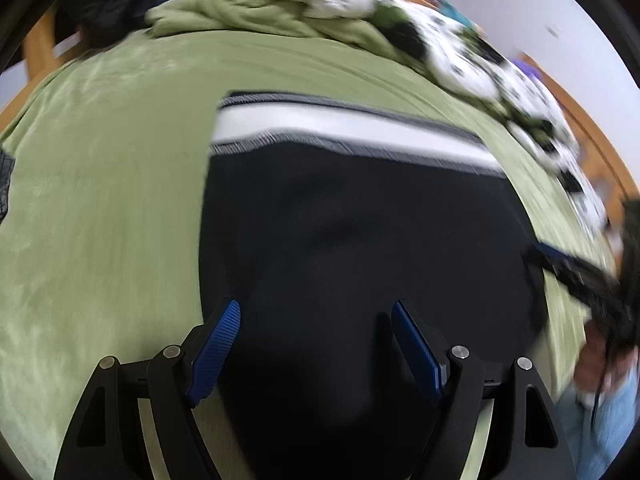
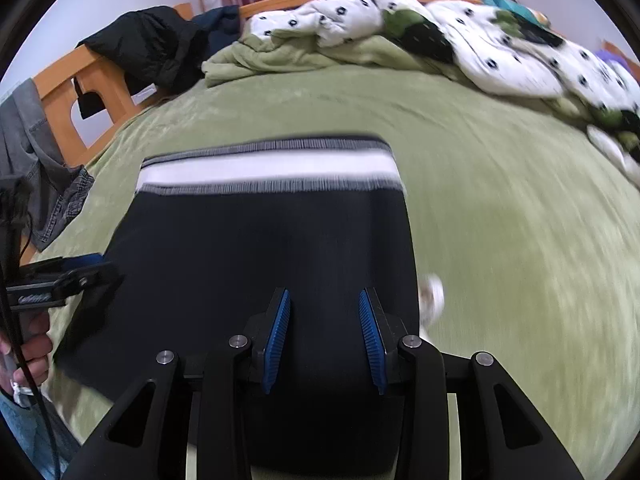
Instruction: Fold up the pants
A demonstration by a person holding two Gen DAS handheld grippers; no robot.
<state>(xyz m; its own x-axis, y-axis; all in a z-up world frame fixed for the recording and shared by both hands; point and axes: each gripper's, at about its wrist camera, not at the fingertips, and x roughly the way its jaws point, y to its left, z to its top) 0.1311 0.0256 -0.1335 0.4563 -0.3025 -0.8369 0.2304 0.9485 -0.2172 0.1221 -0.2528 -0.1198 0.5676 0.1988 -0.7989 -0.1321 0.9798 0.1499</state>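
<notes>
Green plush bedding [image 2: 500, 216] covers a bed with an orange wooden frame [image 2: 60, 100], which fills both fisheye views. In the right wrist view, going from left to right: grey denim clothing [image 2: 44, 184] hangs over the bed's edge at the far left; a black jacket [image 2: 152, 48] is draped on the frame at the upper left; a rumpled green blanket [image 2: 280, 56] lies at top centre; a white quilt with black dots [image 2: 500, 52] runs along the top right. The pants [image 2: 272, 248], dark navy with a white and grey striped waistband [image 2: 264, 172], lie flat on the bedding at frame centre, waistband toward the top of the frame. A small white tag-like item [image 2: 434, 296] shows just beside the pants' right edge; what it is cannot be told. The left tongs [image 1: 316, 312] occupy the bottom centre of the left wrist view, blue pads spread wide over the dark cloth, nothing between them. The right tongs [image 2: 324, 300] sit at bottom centre of the right wrist view, pads parted at a moderate gap above the cloth, holding nothing. Each tool also appears in the other camera: the left at the pants' left edge in the right wrist view, the right at the pants' right edge in the left wrist view. Both views are motion-blurred.
</notes>
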